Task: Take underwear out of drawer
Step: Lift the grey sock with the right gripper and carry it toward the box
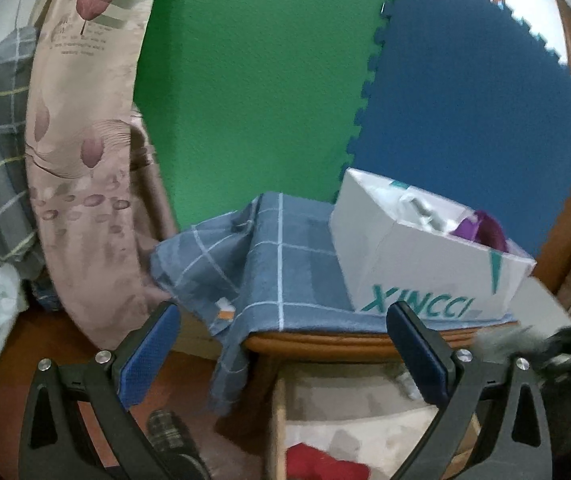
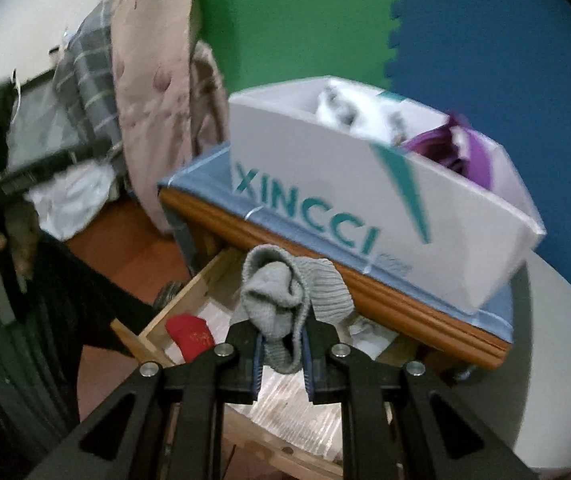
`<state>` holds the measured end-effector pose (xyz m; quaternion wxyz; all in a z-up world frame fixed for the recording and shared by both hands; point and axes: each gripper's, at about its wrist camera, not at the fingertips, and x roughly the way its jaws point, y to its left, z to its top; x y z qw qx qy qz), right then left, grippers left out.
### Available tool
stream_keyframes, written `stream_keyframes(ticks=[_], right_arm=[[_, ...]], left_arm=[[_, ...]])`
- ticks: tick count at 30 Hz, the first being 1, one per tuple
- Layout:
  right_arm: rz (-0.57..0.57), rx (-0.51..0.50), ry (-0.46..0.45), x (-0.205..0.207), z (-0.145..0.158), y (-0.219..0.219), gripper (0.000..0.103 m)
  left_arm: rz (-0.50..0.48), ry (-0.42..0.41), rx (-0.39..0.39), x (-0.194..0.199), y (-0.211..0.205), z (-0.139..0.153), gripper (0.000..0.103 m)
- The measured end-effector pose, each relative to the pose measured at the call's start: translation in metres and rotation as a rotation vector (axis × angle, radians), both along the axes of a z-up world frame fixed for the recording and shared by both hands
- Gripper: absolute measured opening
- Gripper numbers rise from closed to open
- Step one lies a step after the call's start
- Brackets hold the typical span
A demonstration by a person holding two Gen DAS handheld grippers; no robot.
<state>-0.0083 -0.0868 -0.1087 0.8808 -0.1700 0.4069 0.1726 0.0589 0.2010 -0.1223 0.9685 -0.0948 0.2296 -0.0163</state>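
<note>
- The right gripper point(image 2: 281, 354) is nearest the lens: its black jaws with blue ribbed pads are pinched nearly together on a grey knitted garment point(image 2: 291, 294), soft and ribbed, which bunches above the pads and hangs limp between them.
- This garment, the underwear taken for the task, is held above the open drawer point(image 2: 189, 300), clear of its contents.
- The drawer is pale raw wood with a papered bottom; a red folded cloth point(image 2: 189, 336) lies inside it near the front corner.
- The left gripper point(image 1: 281, 344) stands wide apart and holds nothing; its flat blue textured pads frame the table edge.
- The wooden table point(image 2: 385, 300) has a rounded orange-brown rim and is draped in a blue checked cloth point(image 1: 281, 256), thin, with white lines.
- On the cloth stands a white cardboard box point(image 2: 365, 200), open-topped and printed in teal letters; purple fabric point(image 2: 461, 148) and whitish-grey fabric show inside it.
- Behind are green and blue foam mats point(image 1: 265, 80) with toothed, interlocking edges.
- A pinkish floral curtain point(image 1: 81, 160) hangs to the left.
</note>
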Motion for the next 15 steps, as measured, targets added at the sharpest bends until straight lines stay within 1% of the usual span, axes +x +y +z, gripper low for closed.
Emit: stream_keyframes(ticks=[3,5,6,8,10,15], right_arm=[[-0.029,0.046,-0.020,-0.005,0.022,-0.017,0.015],[-0.049,0.037,-0.049,-0.008,0.034,-0.023,0.015],[-0.055,0.030,-0.062,-0.009,0.033,-0.022,0.015],[-0.064,0.034,-0.076,-0.011,0.040,-0.027,0.015],[-0.072,0.038,-0.104,-0.015,0.052,-0.033,0.015],[-0.083,0.067,-0.118,-0.017,0.067,-0.039,0.015]], left_arm=[[0.022,0.030,0.055,0.003,-0.006,-0.004,0.102],[0.038,0.054,0.089,0.006,-0.010,-0.006,0.102],[0.042,0.062,0.102,0.007,-0.011,-0.008,0.102],[0.042,0.070,0.124,0.008,-0.014,-0.009,0.102],[0.038,0.070,0.133,0.008,-0.016,-0.009,0.102],[0.045,0.070,0.142,0.008,-0.016,-0.010,0.102]])
